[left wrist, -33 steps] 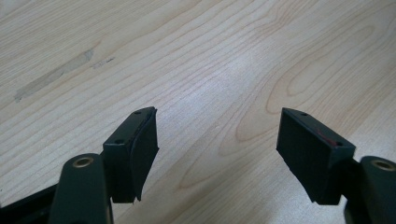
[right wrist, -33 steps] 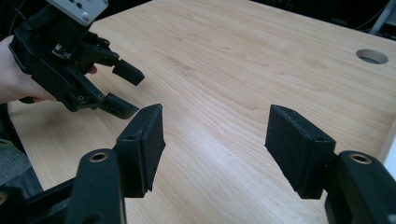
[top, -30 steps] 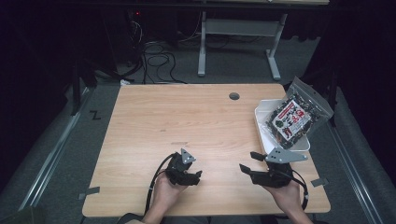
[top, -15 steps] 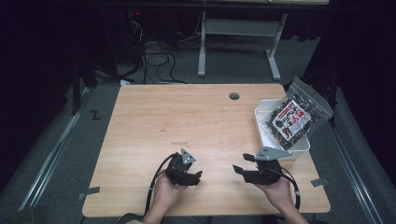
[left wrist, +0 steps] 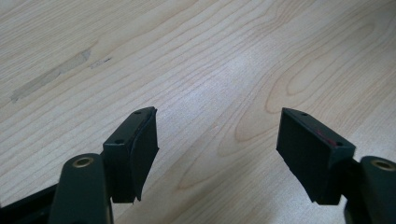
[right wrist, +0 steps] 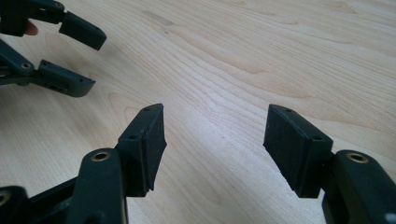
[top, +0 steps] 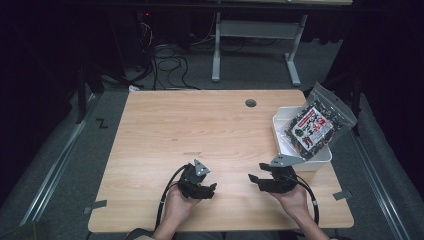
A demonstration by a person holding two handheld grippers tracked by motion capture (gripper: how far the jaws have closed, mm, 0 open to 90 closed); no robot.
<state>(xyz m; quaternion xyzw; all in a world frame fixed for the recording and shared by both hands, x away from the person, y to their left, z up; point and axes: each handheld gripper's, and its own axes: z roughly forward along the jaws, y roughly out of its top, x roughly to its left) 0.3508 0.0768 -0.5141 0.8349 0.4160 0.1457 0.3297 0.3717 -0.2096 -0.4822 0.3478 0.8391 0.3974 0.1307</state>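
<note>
Both grippers rest low over the front of a light wooden table [top: 200,125], each held in a hand. My left gripper [top: 210,190] points right, its jaws wide apart with only bare wood between them [left wrist: 215,135]. My right gripper [top: 254,181] points left toward it, also open and holding nothing [right wrist: 215,130]. In the right gripper view, the left gripper [right wrist: 93,63] shows at the upper left, a short gap away.
A white bin [top: 320,156] stands at the table's right edge with a snack bag [top: 315,122] leaning out of it. A cable hole [top: 250,103] lies near the far edge. Cables trail from both grippers over the front edge.
My right gripper has moved left from beside the bin toward the left gripper. The left gripper has stayed where it was.
</note>
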